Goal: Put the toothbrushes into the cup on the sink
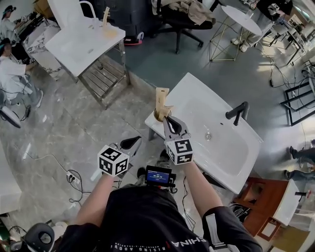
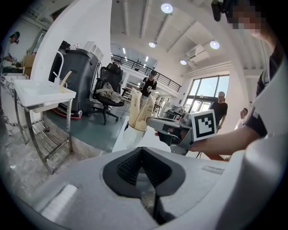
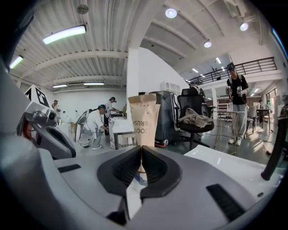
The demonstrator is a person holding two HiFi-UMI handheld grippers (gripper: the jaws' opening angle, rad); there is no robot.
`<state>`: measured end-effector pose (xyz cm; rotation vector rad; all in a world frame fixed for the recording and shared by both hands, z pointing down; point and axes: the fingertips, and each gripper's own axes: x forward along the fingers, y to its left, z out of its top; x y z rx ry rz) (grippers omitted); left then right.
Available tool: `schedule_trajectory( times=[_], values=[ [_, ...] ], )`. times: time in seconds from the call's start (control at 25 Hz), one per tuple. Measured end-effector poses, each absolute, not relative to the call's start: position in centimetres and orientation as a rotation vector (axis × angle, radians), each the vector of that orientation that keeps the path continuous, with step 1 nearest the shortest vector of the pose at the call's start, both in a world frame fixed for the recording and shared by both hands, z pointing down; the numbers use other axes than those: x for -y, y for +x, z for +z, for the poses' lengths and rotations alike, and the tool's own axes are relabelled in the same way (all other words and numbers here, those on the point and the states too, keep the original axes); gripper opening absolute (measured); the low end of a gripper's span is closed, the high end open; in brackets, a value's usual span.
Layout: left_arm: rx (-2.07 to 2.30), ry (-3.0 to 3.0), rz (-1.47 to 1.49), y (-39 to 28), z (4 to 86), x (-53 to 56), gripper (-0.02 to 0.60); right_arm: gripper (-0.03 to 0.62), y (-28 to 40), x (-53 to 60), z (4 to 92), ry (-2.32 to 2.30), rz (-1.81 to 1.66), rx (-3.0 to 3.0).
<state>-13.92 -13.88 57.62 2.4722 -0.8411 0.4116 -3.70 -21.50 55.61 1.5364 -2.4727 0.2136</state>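
A white cup [image 1: 158,117] stands on the near left corner of the white sink [image 1: 224,147]. Brown paper toothbrush packs [image 1: 161,98] stick up out of it. My right gripper [image 1: 168,118] is right at the cup, shut on the lower end of one upright toothbrush pack [image 3: 144,117]. From the left gripper view, the right gripper [image 2: 151,122] touches the packs [image 2: 140,111] above the cup [image 2: 129,137]. My left gripper [image 1: 136,140] hangs lower left of the sink corner, off the basin. It is shut with nothing between its jaws [image 2: 141,151].
A black faucet [image 1: 237,112] stands at the sink's back. A second white sink on a metal stand [image 1: 83,42] is at the upper left, with people beyond it. An office chair [image 1: 184,15], a round table [image 1: 241,17] and a wooden cabinet [image 1: 256,197] are around.
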Motion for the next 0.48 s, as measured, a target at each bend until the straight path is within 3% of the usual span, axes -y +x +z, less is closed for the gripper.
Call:
schedule_trajectory(
  times=[0.48],
  values=[
    [0.825,2.477,0.320,-12.8,57.3,12.8,0.008,0.029,-4.0,20.5,56.9,1.439,0.252,2.363]
  ],
)
